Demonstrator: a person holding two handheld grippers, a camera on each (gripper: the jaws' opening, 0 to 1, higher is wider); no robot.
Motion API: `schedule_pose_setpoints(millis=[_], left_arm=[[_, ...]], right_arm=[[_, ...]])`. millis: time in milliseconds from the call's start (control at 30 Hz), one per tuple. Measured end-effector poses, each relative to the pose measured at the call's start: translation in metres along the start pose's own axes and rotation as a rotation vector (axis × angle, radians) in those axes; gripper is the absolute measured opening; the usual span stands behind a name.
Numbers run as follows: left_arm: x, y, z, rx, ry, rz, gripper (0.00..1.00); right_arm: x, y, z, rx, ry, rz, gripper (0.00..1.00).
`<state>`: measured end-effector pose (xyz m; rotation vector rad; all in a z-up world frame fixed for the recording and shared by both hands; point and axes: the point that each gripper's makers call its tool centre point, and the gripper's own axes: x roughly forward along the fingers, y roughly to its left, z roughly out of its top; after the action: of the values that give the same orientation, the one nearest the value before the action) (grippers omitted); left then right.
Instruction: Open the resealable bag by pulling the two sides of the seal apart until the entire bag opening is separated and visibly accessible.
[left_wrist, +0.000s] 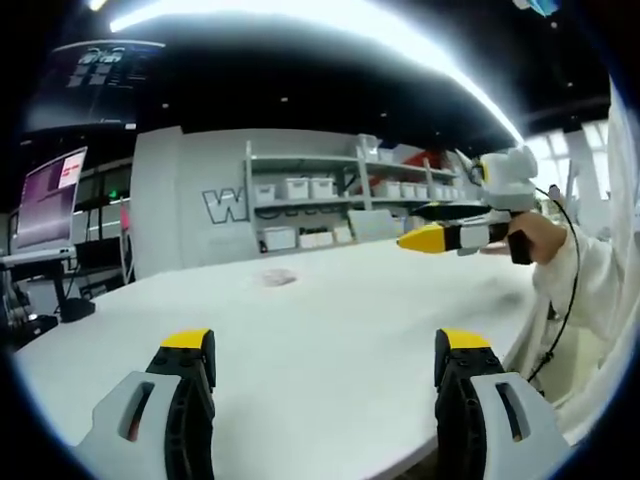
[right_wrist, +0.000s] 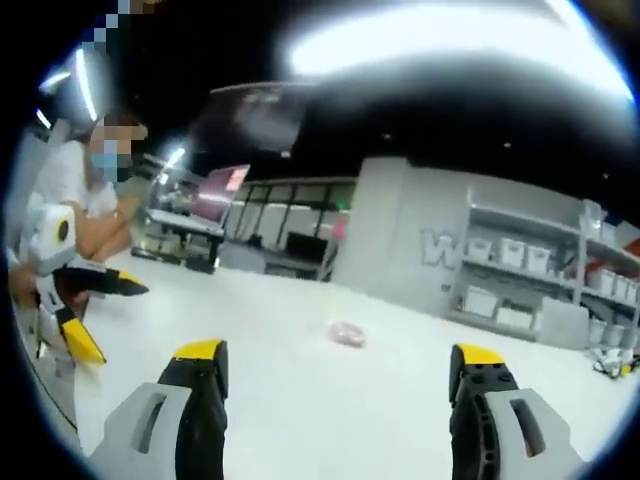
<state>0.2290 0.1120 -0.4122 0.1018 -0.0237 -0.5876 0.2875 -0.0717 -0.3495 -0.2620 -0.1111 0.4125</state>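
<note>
Resealable bag (right_wrist: 345, 334) lies flat on white table (right_wrist: 300, 400), pinkish in right gripper view; in left gripper view it's a faint small patch (left_wrist: 278, 277) at 12 o'clock of the jaws. Left gripper (left_wrist: 325, 365) spread wide, empty. Right gripper (right_wrist: 340, 375) likewise; seen from the left gripper view at 2 o'clock (left_wrist: 425, 238), hand-held above table.

Glaring overhead strip light (left_wrist: 330, 25), soft fisheye blur.

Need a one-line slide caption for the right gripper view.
Right claw open above the white table, small resealable bag lying ahead untouched, left claw at the view's left edge.
</note>
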Motion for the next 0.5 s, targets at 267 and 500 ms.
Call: schedule_pose_setpoints(millis=[267, 500], left_arm=[[-0.002, 0.003, 0.001, 0.006, 0.003, 0.011, 0.89], [-0.002, 0.007, 0.003, 0.009, 0.0, 0.026, 0.89]], right_arm=[[-0.009, -0.005, -0.002, -0.001, -0.009, -0.027, 0.93], [-0.022, -0.01, -0.002, -0.019, -0.006, -0.06, 0.92]])
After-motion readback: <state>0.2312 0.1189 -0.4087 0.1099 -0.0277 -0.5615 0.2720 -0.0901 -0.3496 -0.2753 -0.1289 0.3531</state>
